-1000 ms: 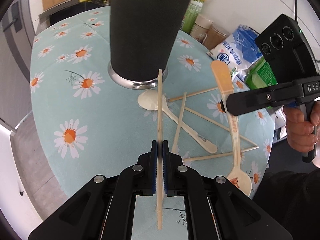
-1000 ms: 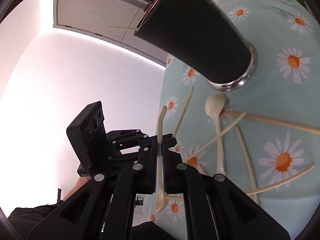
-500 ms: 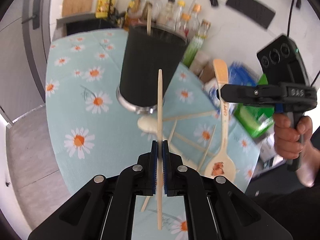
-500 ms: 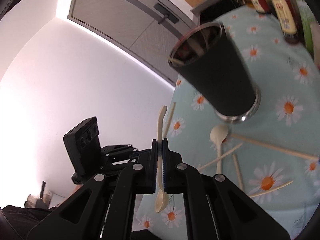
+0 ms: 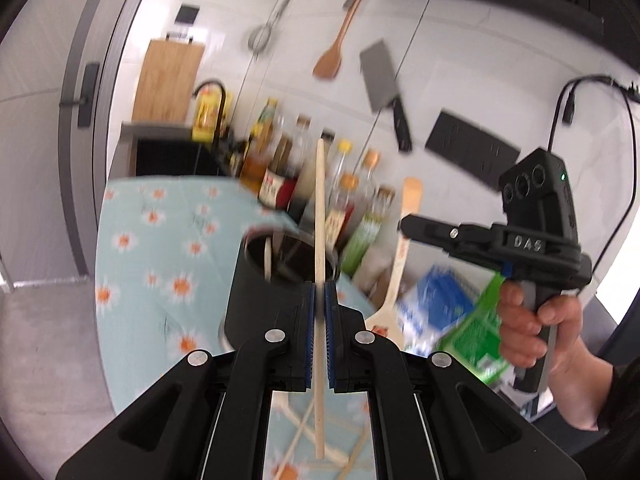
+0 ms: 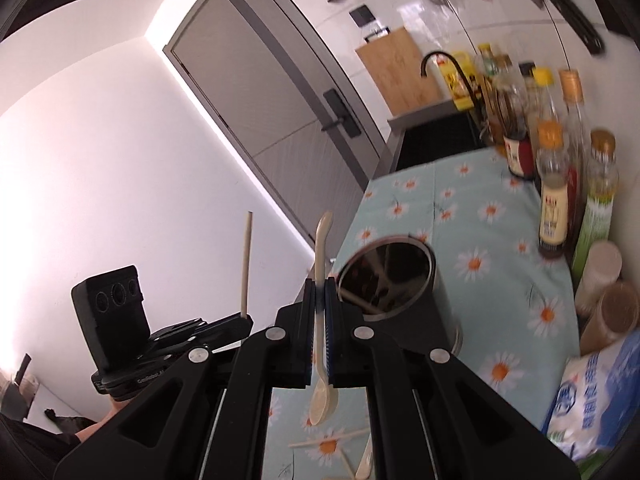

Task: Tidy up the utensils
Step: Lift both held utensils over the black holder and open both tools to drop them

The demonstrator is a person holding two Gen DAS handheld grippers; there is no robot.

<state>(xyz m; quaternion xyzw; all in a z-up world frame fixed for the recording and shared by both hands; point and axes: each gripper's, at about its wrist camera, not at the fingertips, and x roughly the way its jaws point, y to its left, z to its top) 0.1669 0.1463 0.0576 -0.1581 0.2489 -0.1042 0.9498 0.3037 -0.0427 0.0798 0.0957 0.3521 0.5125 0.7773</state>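
My left gripper (image 5: 320, 300) is shut on a pale wooden chopstick (image 5: 320, 220), held upright above the near rim of the black cup (image 5: 256, 304). The cup stands on the daisy tablecloth (image 5: 136, 248) with a few utensils inside. The right gripper (image 5: 404, 227) hangs to the cup's right, gripping a cream spoon (image 5: 402, 264), bowl down. In the right wrist view, my right gripper (image 6: 320, 292) is shut on that spoon (image 6: 323, 240), just left of the cup (image 6: 428, 312). The left gripper (image 6: 242, 320) holds its chopstick (image 6: 246, 264) farther left. Loose chopsticks (image 6: 332, 438) lie below.
Several sauce bottles (image 6: 556, 200) line the table's far edge by the wall. A blue-and-white bag (image 6: 592, 392) and a green package (image 5: 472, 332) sit to the right of the cup. A sink (image 6: 436, 140) lies behind the table. A hand (image 5: 532, 320) grips the right tool.
Both grippers have risen and tipped upward with their utensils. The cup's open mouth now shows from above, and the loose utensils on the cloth have dropped low in view.
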